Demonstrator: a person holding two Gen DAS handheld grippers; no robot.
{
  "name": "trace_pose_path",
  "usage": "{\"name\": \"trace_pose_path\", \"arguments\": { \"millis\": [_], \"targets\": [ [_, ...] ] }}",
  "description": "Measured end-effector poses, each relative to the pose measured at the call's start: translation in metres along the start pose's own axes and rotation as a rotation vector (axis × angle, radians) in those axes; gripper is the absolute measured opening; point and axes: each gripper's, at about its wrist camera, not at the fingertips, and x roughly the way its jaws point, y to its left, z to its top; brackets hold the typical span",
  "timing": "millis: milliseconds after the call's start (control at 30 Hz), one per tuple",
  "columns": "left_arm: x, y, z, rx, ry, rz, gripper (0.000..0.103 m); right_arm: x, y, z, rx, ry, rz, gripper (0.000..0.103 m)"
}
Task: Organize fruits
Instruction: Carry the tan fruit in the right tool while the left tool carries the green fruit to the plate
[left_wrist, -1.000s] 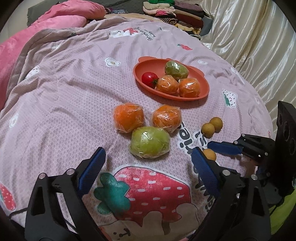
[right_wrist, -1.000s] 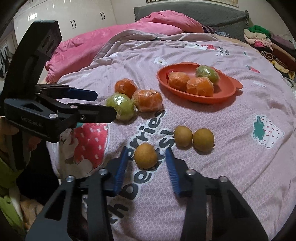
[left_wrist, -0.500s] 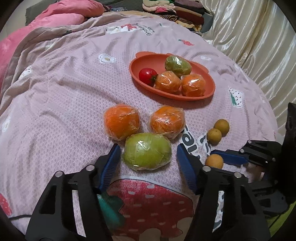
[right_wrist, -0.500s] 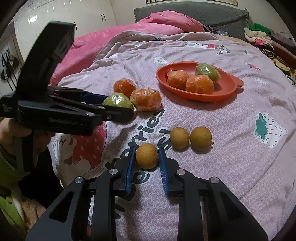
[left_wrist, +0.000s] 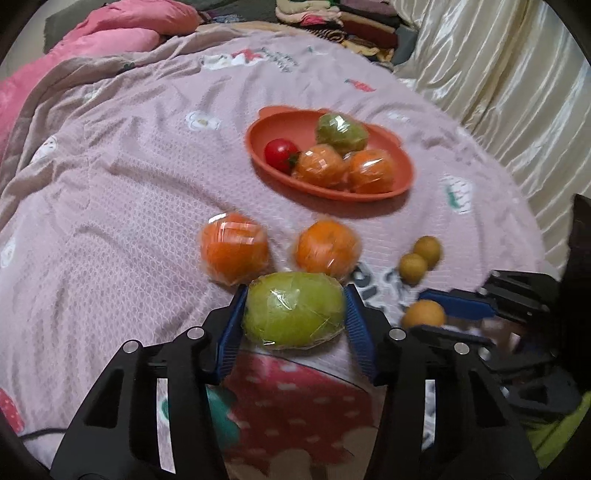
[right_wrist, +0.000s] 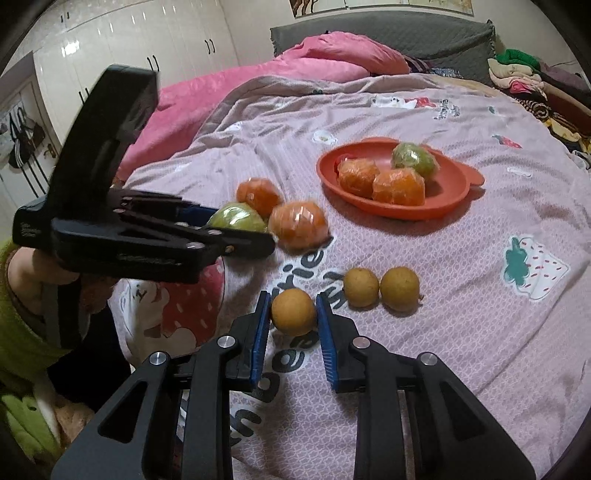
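Here our left gripper (left_wrist: 294, 318), jaws just closing, pinches a film-wrapped green fruit (left_wrist: 293, 309), hiding its sides; our right gripper (right_wrist: 291, 322) pinches a small yellow-brown fruit (right_wrist: 293, 311).

One orange plate (left_wrist: 404, 173) sits far right on the bedspread. There are six wrapped fruits: four oranges, two on the plate (left_wrist: 319, 165) and two nearer (left_wrist: 234, 251), and two green ones, one on the plate (left_wrist: 341, 131) and one near (left_wrist: 293, 314). One red tomato (left_wrist: 279, 153). Three small yellow-brown fruits (right_wrist: 293, 311) near right.
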Motion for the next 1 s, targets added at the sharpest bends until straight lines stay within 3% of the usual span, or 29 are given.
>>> {"name": "trace_pose_path", "arguments": {
  "millis": [367,1000],
  "targets": [
    [-0.028,-0.002,0.018,-0.002,-0.077,-0.017,0.043,-0.019,-0.014,0.017,0.022,-0.068,-0.033,0.024],
    [-0.016,0.004,0.074,0.002,-0.106,-0.026,0.043,-0.028,-0.054,0.072,0.027,-0.119,-0.116,0.024]
  ]
}}
